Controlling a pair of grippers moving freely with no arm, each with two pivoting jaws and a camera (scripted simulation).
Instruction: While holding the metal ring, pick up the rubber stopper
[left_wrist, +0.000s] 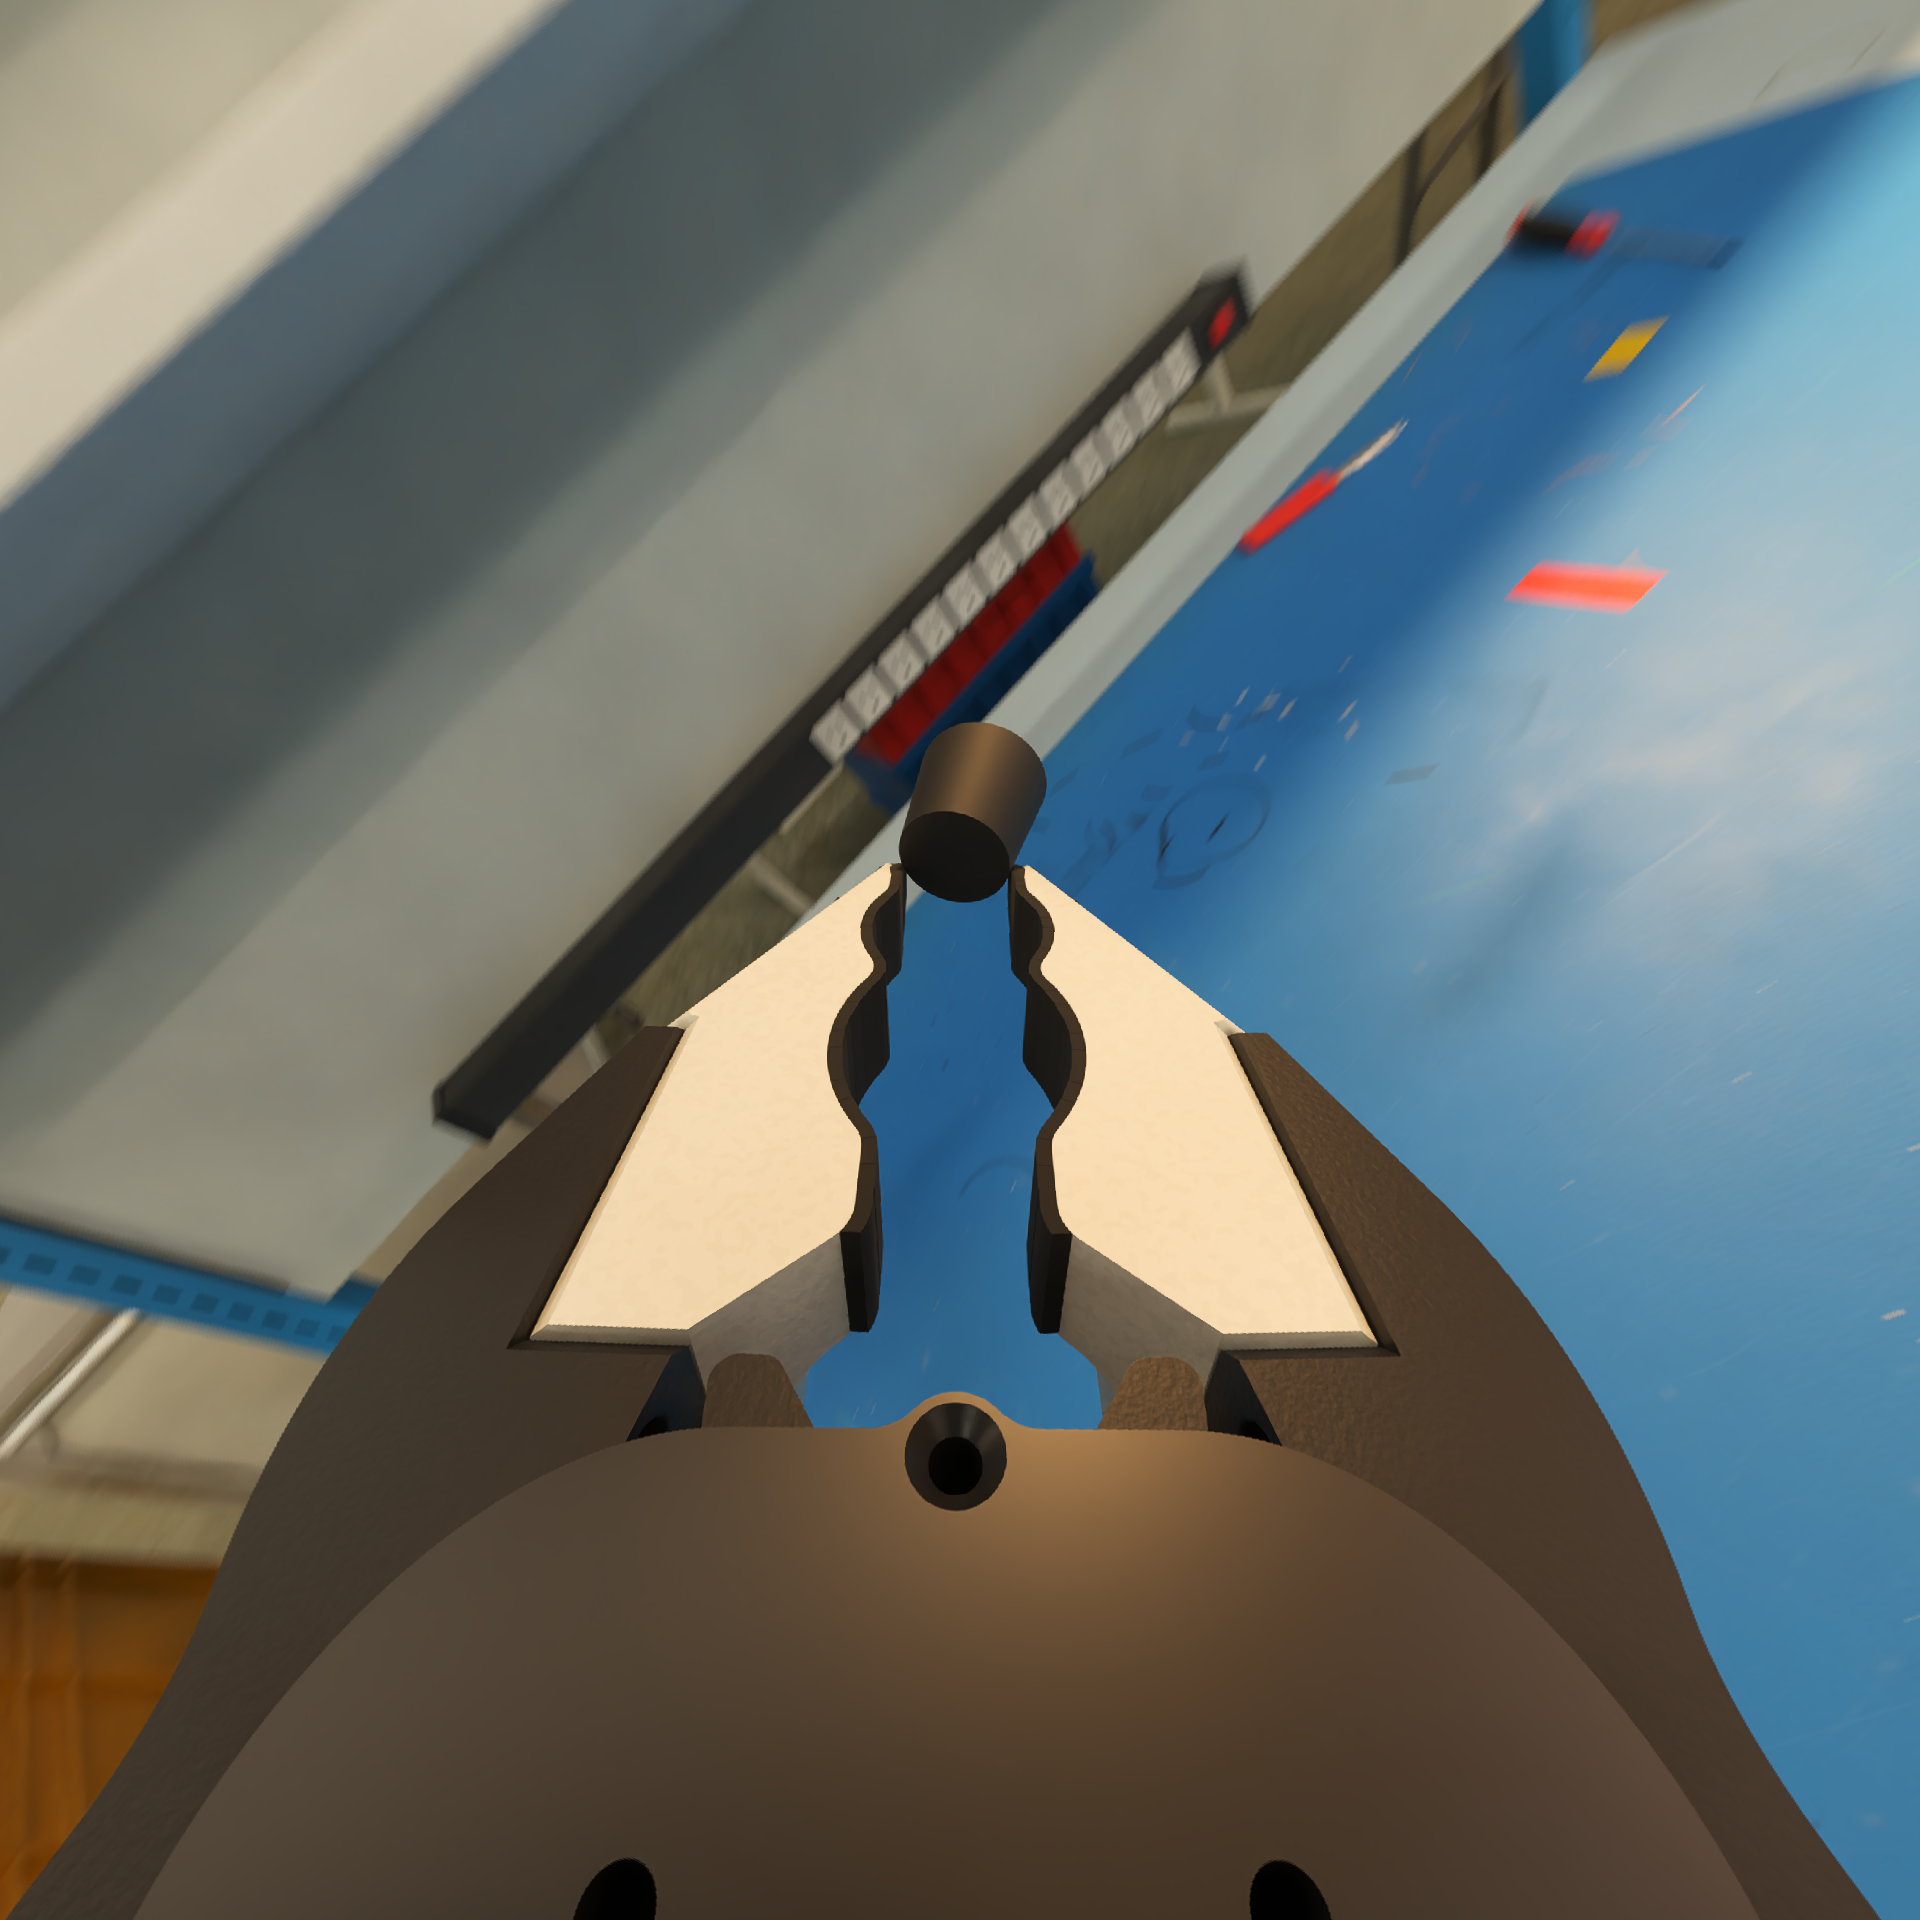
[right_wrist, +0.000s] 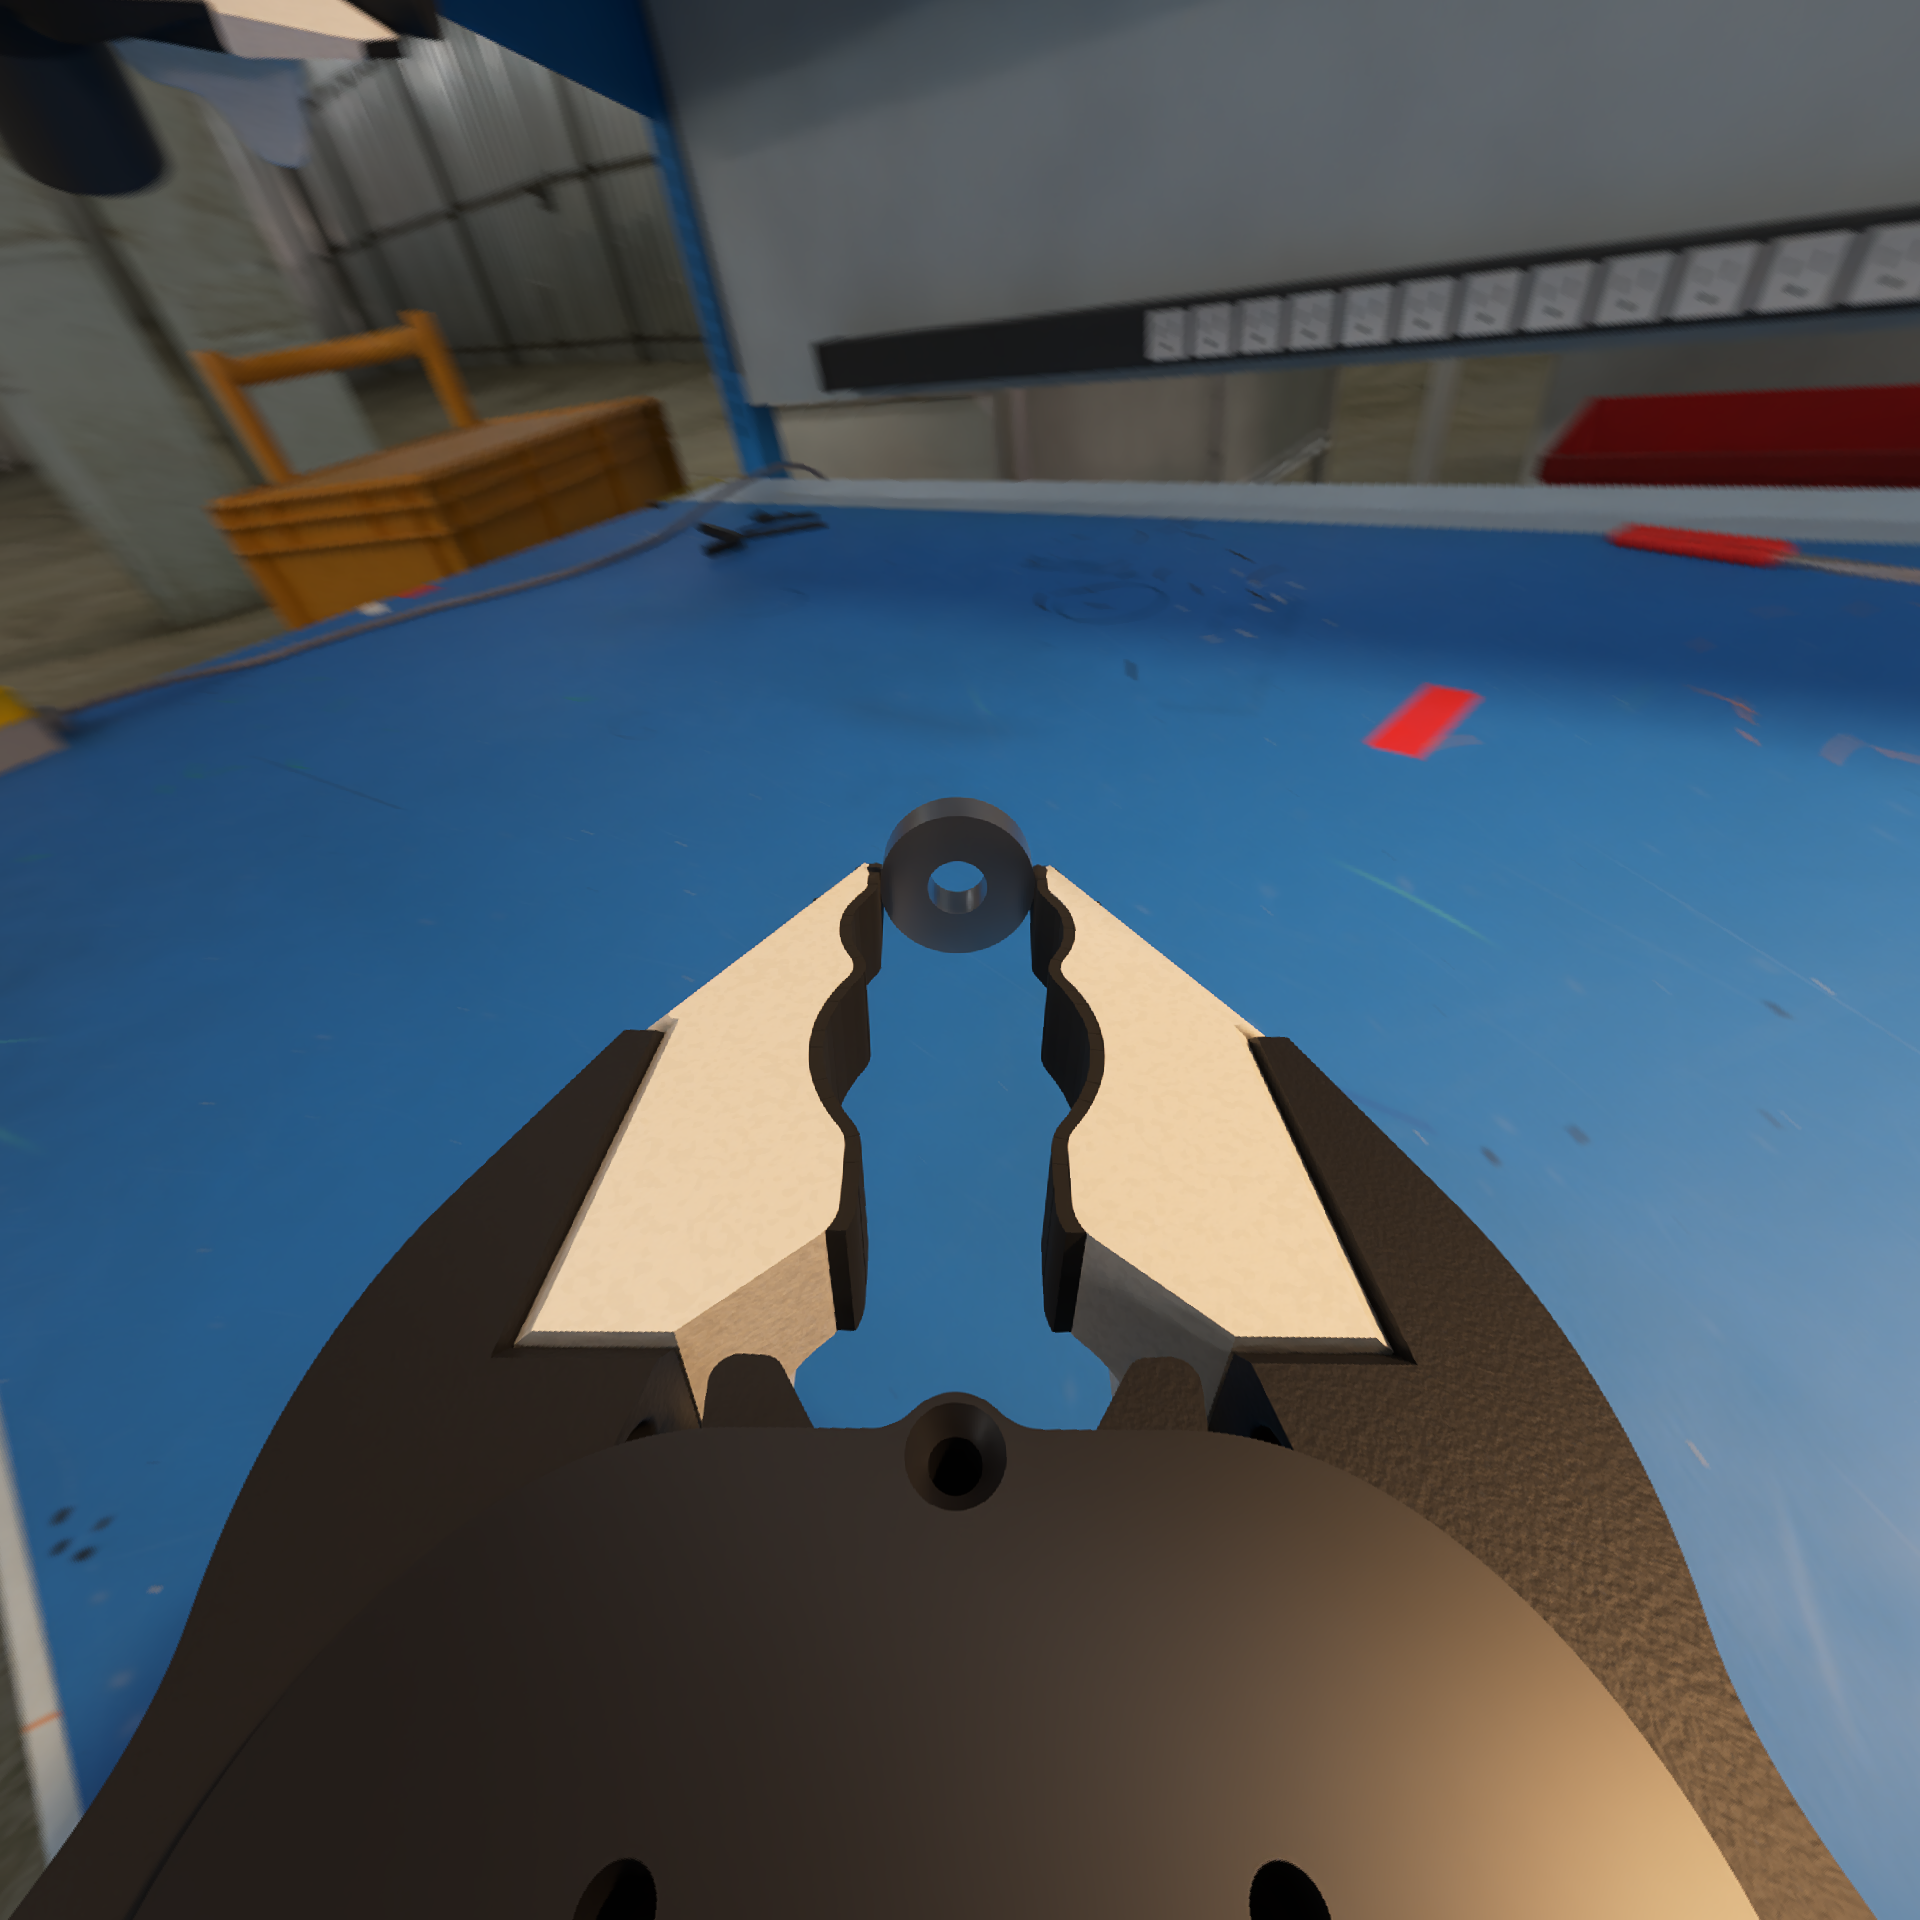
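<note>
My left gripper (left_wrist: 957, 881) is shut on a dark tapered rubber stopper (left_wrist: 971, 805), pinched between its fingertips and held above the blue table (left_wrist: 1455, 1039). The left wrist view is tilted. My right gripper (right_wrist: 956, 883) is shut on a grey metal ring (right_wrist: 956, 875), gripped at its fingertips with the ring's hole facing the camera, a little above the blue table (right_wrist: 520, 935). Part of the other gripper (right_wrist: 156, 62) shows at the top left corner of the right wrist view.
Red tape patches (right_wrist: 1421, 719) (left_wrist: 1584, 585) lie on the table. A red-handled tool (right_wrist: 1704, 543) lies near the far edge. A socket strip (right_wrist: 1351, 322) runs along the back wall. An orange crate (right_wrist: 436, 499) stands off the table's left. A cable (right_wrist: 416, 608) trails there.
</note>
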